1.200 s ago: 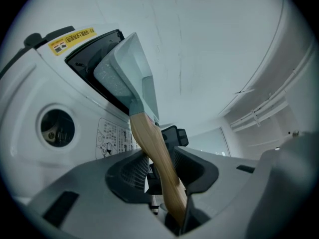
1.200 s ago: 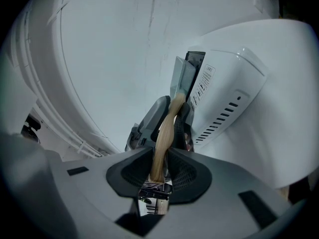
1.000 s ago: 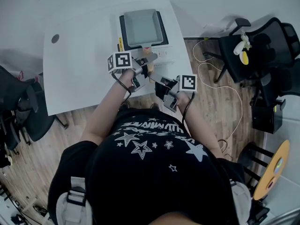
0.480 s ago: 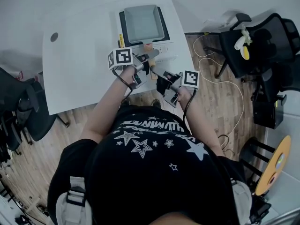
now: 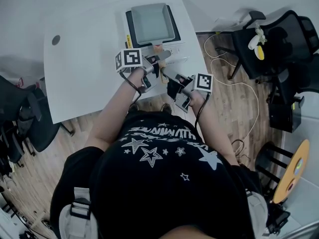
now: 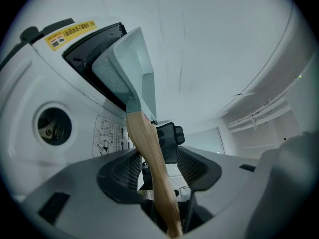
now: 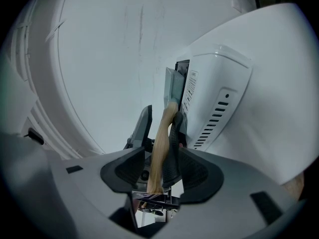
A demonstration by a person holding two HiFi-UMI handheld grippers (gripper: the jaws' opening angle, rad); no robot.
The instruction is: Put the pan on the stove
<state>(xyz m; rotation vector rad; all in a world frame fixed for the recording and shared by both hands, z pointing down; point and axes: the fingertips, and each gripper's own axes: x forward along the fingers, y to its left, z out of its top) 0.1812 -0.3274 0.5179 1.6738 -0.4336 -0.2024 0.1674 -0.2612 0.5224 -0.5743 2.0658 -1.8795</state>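
Note:
A grey rectangular pan (image 5: 152, 24) rests on the white portable stove (image 5: 175, 49) at the far edge of the table. Its wooden handle (image 5: 158, 49) points back toward me. My left gripper (image 5: 157, 66) and right gripper (image 5: 169, 79) sit at the handle's end. In the left gripper view the handle (image 6: 149, 153) runs between the jaws of the left gripper (image 6: 159, 176), which are opening, with gaps on both sides. The right gripper view shows the handle (image 7: 162, 143) between the opening jaws of the right gripper (image 7: 159, 176), pads clear of it.
The white table (image 5: 84, 73) has a round grey cable hole (image 5: 56, 40) at far left. Black office chairs (image 5: 271, 44) and a loose cable (image 5: 234, 83) lie on the wood floor to the right. More chairs (image 5: 25, 118) stand at left.
The pan stays on the stove. Both grippers remain at the handle's end and have drawn slightly nearer each other.

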